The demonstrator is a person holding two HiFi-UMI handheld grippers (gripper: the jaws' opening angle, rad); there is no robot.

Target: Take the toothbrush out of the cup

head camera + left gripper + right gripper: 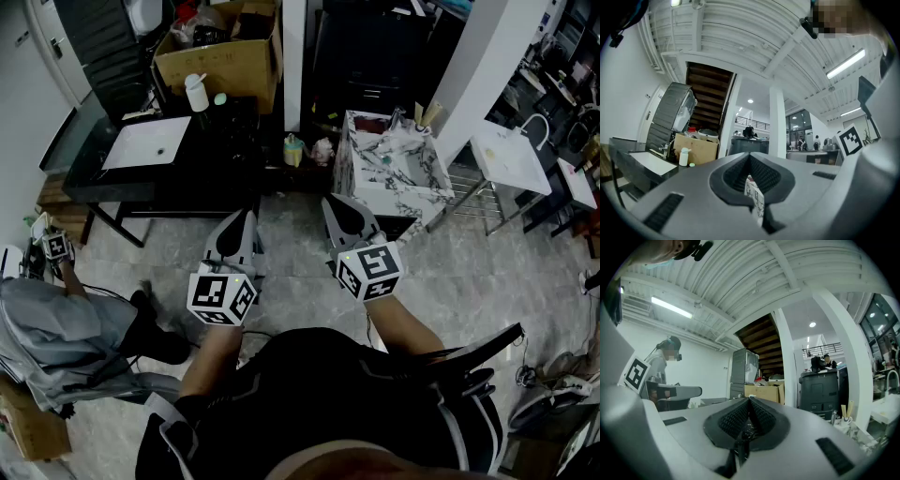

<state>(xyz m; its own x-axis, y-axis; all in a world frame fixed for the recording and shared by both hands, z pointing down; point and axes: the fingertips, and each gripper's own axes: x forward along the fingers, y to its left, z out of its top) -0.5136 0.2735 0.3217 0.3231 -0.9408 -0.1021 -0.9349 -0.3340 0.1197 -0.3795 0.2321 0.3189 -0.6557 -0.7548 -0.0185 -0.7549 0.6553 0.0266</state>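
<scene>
A small white cup [844, 419] stands at the back corner of the marble-patterned counter [412, 187], with two tan toothbrush handles [843, 409] sticking up out of it. In the head view the cup [429, 120] is far ahead and to the right of both grippers. My left gripper [242, 221] and right gripper [339, 212] hang side by side over the floor, both level, well short of the counter. The left gripper [750, 158] is shut with nothing in it. The right gripper [749, 402] is shut and empty too.
A black table [89, 178] with a white basin [150, 142], a white bottle [196, 92] and a cardboard box [225, 52] stands at the left. A white sink on a rack [511, 155] is at the right. A person [66, 323] sits at the lower left.
</scene>
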